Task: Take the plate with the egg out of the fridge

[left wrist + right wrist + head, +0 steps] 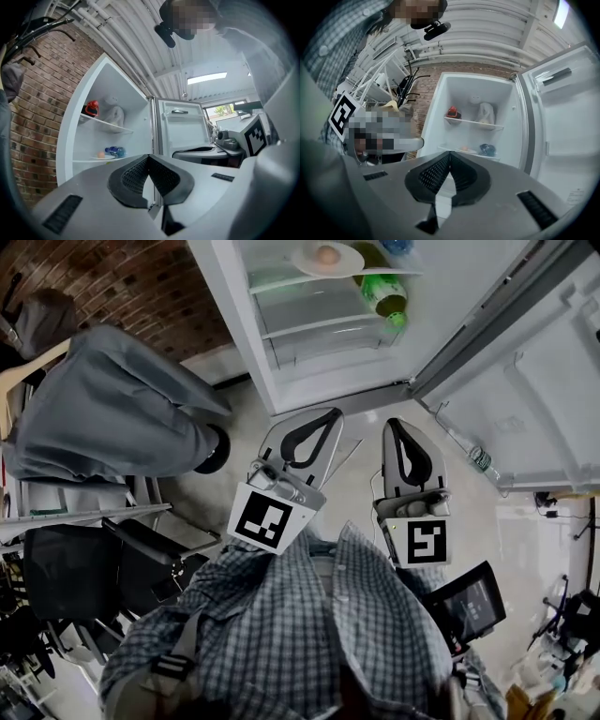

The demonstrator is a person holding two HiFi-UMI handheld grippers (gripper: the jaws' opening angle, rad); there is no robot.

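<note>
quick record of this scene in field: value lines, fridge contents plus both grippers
fridge: open, door swung wide
plate: on a fridge shelf
egg: on the plate
blue bottle: beside the plate
green bottle: close to the plate
upper shelf: red item and white bag
left gripper: shut, empty, short of the fridge
right gripper: shut, empty, short of the fridge
task status: plate not yet touched

The fridge [461, 96] walls are seen as smooth glossy white plastic, the brick wall [33, 140] as rough and matt, the checked shirt [309, 643] as cloth.
</note>
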